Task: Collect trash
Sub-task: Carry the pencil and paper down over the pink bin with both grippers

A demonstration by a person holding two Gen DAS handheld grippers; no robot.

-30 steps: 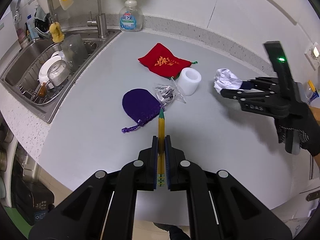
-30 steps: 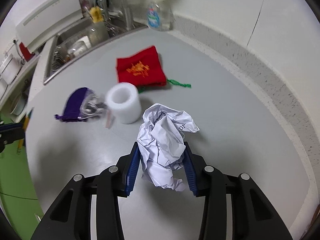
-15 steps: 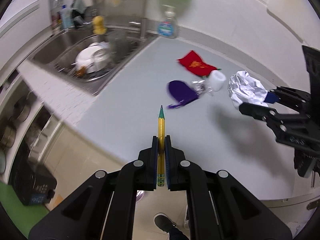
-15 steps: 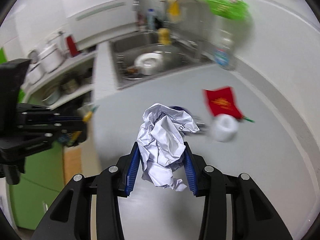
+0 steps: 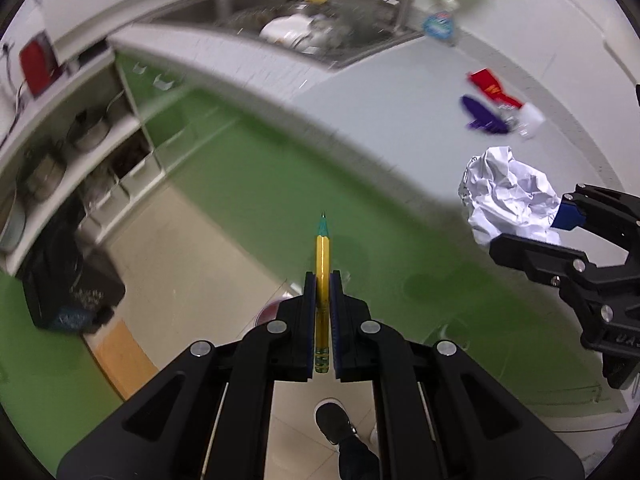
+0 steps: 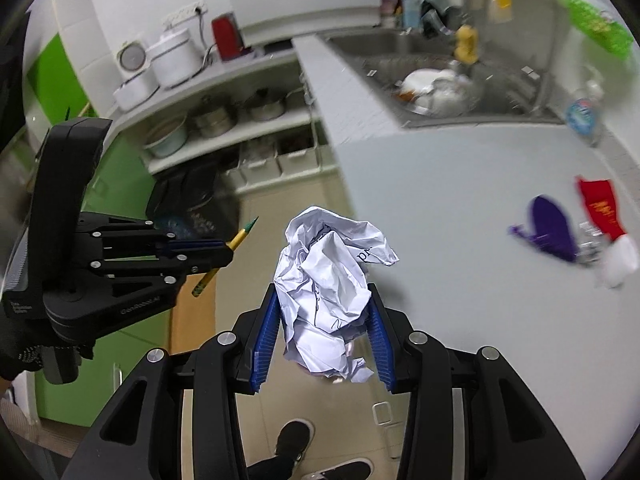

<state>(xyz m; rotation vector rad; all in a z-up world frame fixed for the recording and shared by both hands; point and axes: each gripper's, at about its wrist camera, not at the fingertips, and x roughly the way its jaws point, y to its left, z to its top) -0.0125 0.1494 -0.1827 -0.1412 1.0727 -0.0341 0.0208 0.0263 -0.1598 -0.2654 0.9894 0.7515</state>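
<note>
Crumpled paper [image 6: 326, 292], one white ball, was clamped between the blue pads of the right gripper [image 6: 324, 340], sticking up past the fingertips. One yellow pencil [image 5: 322, 280] with a green tip was pinched lengthwise in the closed left gripper [image 5: 322, 300], its point running forward beyond the fingers. Both tools were held off the counter's edge, above the tiled floor [image 6: 280, 400] and green cabinet fronts [image 5: 240, 168]. On the grey countertop [image 6: 460, 200] lay one purple pouch [image 6: 550, 228], one red pouch [image 6: 600, 208] and one white roll [image 6: 620, 264] close together, with a small shiny wrapper [image 6: 590, 242] among them. A sink [image 6: 436, 80] with dishes and one soap bottle [image 6: 582, 110] stood behind; shelves with pots [image 6: 240, 114] were at the left.
</note>
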